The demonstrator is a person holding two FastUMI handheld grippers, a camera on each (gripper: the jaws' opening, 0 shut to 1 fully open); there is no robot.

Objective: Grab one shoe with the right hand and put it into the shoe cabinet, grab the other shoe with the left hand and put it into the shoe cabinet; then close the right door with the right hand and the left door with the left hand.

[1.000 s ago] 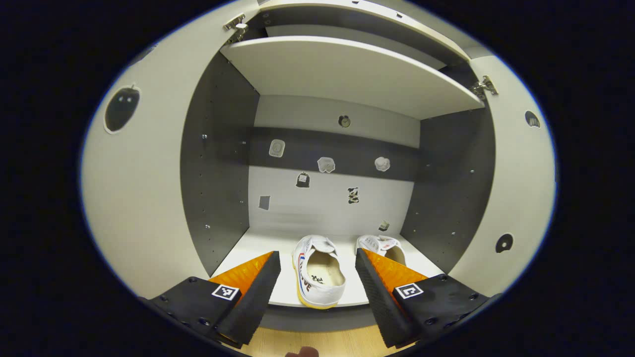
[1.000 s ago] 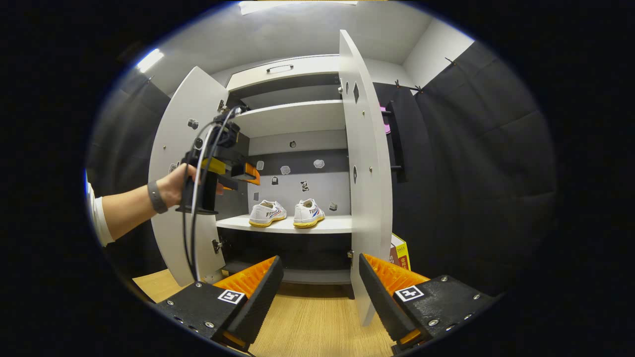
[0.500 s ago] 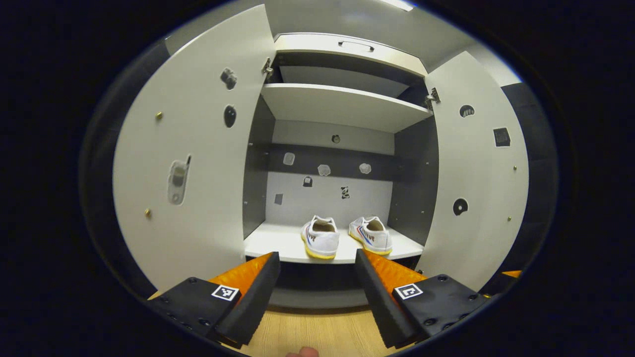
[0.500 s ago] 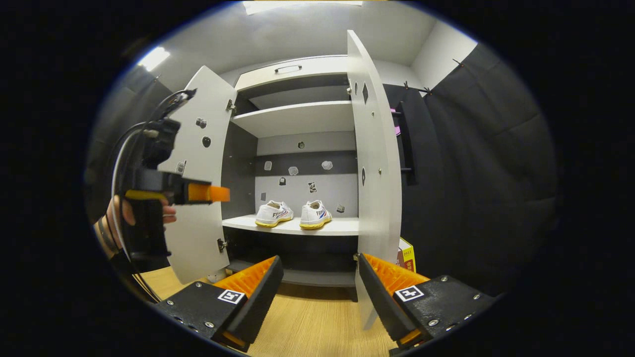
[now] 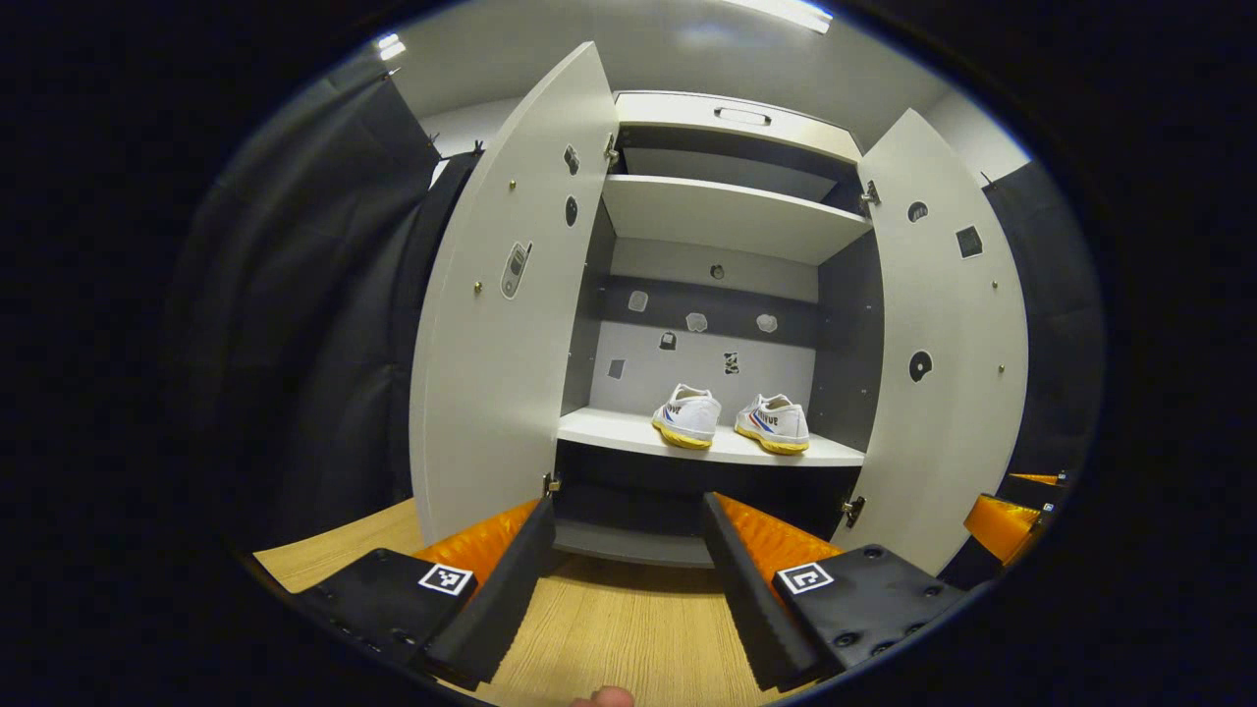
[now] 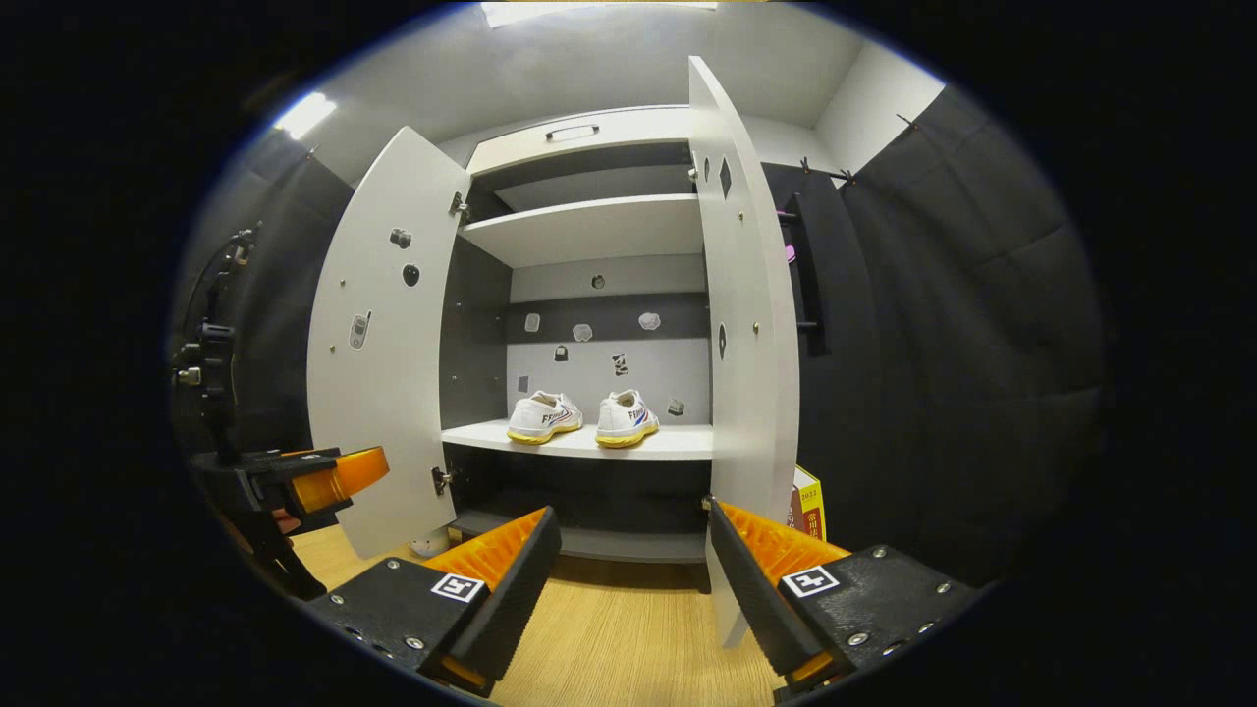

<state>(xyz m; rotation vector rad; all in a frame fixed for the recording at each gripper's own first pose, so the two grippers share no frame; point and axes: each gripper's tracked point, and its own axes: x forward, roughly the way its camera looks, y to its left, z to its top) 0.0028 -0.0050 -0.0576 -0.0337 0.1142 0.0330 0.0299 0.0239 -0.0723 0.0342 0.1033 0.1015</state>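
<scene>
Right gripper [image 6: 628, 579] spread and empty, left gripper [image 5: 621, 565] likewise; white canvas shoes [image 6: 579, 418] shelved. Push the tall grey right door [image 6: 751, 324] near its free edge, smoothly.

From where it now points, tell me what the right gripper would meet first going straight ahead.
Probably the open right door: its edge stands just before the right gripper, slightly off centre. Depth is unclear; it might slip past into the dark lower compartment.
</scene>
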